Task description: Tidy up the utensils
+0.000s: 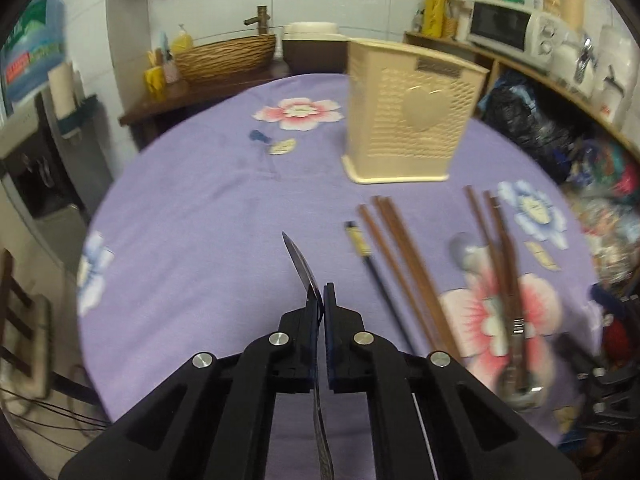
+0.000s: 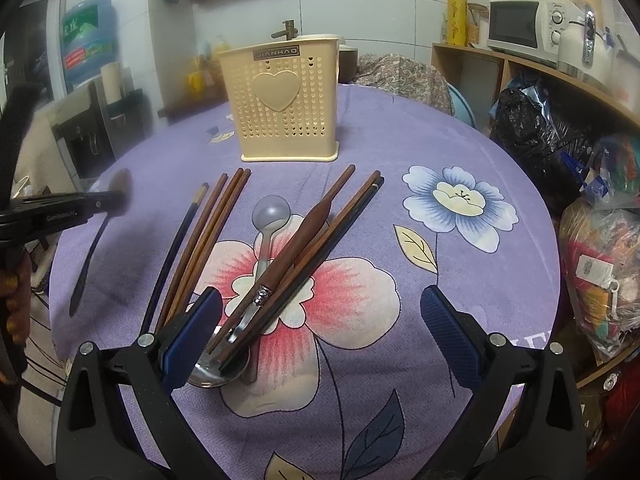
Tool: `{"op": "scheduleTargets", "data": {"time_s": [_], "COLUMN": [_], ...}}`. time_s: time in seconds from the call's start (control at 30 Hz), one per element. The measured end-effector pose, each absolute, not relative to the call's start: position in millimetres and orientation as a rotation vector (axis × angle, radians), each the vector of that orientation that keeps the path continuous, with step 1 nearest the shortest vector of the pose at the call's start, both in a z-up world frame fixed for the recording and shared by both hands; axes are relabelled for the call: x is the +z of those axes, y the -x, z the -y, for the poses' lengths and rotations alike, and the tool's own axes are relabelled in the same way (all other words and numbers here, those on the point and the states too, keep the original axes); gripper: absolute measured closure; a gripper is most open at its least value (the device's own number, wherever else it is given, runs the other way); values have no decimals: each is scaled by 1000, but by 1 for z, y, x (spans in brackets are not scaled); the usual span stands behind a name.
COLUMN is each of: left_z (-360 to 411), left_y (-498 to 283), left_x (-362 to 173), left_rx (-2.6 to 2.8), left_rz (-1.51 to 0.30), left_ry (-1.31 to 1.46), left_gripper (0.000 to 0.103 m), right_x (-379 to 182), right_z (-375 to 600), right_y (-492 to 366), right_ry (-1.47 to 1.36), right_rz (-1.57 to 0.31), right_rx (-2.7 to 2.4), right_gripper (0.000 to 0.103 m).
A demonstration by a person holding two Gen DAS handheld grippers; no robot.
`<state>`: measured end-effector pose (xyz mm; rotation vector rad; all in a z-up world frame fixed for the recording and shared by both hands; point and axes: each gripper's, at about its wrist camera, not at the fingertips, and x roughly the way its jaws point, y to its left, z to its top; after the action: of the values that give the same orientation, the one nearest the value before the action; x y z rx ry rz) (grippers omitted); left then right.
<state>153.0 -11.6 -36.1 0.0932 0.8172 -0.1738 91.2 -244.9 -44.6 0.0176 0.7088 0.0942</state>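
Gripping spoon (image 1: pixel 304 270) in left tongs (image 1: pixel 322 300), bowl forward-up; right tongs (image 2: pixel 320 328) gaping wide.

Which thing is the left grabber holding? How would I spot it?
Find the cream holder with the heart on the purple tablecloth. Left of the brown chopsticks lying before it, the left gripper is shut on a spoon. It is the only utensil lifted off the cloth, dark and shiny, apart from the pile.

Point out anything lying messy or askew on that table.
The pile in front of the holder is a jumble: chopsticks crossing over a pale spoon and a metal ladle. Left of it, four chopsticks fan out unevenly. Nothing looks spilled or broken.
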Motion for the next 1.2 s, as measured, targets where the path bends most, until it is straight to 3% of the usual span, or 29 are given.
{"op": "scheduleTargets", "data": {"time_s": [0.5,0.6,0.67,0.87,1.03,1.2], "left_z": [24,26,23,7,-9,-13], "left_y": [-182,-183,-182,-165,-157,-160], "left_x": [-63,-65,-66,-53,-46,-43], "left_rx": [-205,-222,-232,-240,-167,-138], "left_rz": [-913,-930,-942,-898,-857,-832], "left_ry": [-104,-82,-56,2,8,32], "left_gripper": [98,92,75,50,45,41], "right_x": [-45,-45,-45,-45,-35,-23], "right_z": [246,246,245,244,236,210], "right_y": [-100,-102,-103,-107,-119,-149], "right_ry": [-17,-25,-24,-14,-39,-11], "right_rz": [-723,-729,-729,-735,-741,-755], "right_rx": [90,95,95,109,212,302], "right_gripper": [5,5,5,5,5,19]}}
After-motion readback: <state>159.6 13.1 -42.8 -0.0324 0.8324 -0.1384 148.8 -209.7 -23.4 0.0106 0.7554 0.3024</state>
